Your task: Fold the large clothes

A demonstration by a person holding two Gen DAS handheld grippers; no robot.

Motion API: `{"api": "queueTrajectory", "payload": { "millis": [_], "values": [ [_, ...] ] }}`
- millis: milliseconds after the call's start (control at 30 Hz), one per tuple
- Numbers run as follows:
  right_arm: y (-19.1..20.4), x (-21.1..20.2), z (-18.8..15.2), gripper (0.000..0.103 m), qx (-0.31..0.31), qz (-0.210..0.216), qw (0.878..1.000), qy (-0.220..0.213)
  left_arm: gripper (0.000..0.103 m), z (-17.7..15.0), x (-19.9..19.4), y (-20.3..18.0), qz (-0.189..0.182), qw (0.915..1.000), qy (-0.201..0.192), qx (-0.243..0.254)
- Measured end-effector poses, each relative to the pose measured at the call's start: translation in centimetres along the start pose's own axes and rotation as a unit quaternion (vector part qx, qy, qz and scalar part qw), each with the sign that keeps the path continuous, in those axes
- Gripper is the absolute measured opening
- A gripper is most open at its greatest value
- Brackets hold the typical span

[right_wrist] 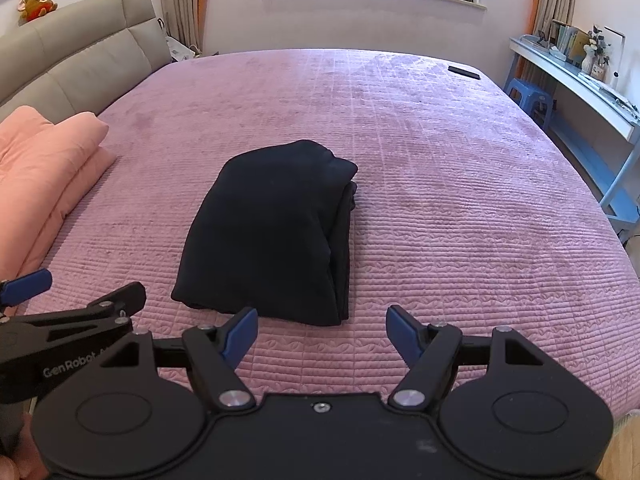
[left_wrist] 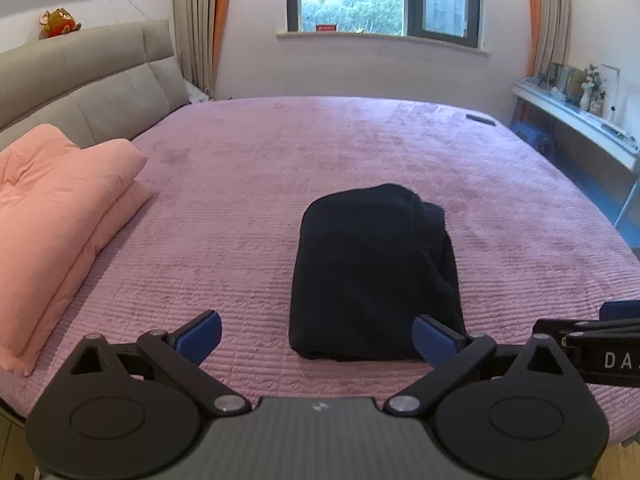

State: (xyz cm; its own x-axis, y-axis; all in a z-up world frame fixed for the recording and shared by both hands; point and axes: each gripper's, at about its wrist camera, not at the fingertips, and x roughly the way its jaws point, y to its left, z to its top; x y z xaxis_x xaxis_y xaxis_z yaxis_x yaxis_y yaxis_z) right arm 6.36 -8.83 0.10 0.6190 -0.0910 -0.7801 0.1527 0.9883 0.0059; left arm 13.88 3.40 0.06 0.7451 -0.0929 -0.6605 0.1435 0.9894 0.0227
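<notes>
A black garment [left_wrist: 372,276] lies folded into a compact rectangle on the pink quilted bed [left_wrist: 280,168]; it also shows in the right wrist view [right_wrist: 272,236]. My left gripper [left_wrist: 316,338] is open and empty, held near the bed's front edge just short of the garment's near end. My right gripper [right_wrist: 322,336] is open and empty, held just in front of the garment's near right corner. Each gripper shows at the edge of the other's view: the right gripper [left_wrist: 616,312] and the left gripper [right_wrist: 28,284].
A folded peach quilt [left_wrist: 56,216] lies at the left of the bed by the grey headboard [left_wrist: 80,76]. A dark remote [left_wrist: 480,119] lies at the far right corner. A white shelf [left_wrist: 580,120] and blue stool [right_wrist: 532,96] stand right of the bed.
</notes>
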Motion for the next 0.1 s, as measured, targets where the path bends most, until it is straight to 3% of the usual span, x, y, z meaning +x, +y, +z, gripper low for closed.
{"api": "queueTrajectory", "payload": {
  "millis": [100],
  "values": [
    [-0.19, -0.05, 0.02, 0.085, 0.003, 0.0, 1.0, -0.001, 0.102, -0.1, -0.17, 0.39, 0.006, 0.9999, -0.01, -0.008]
  ]
}}
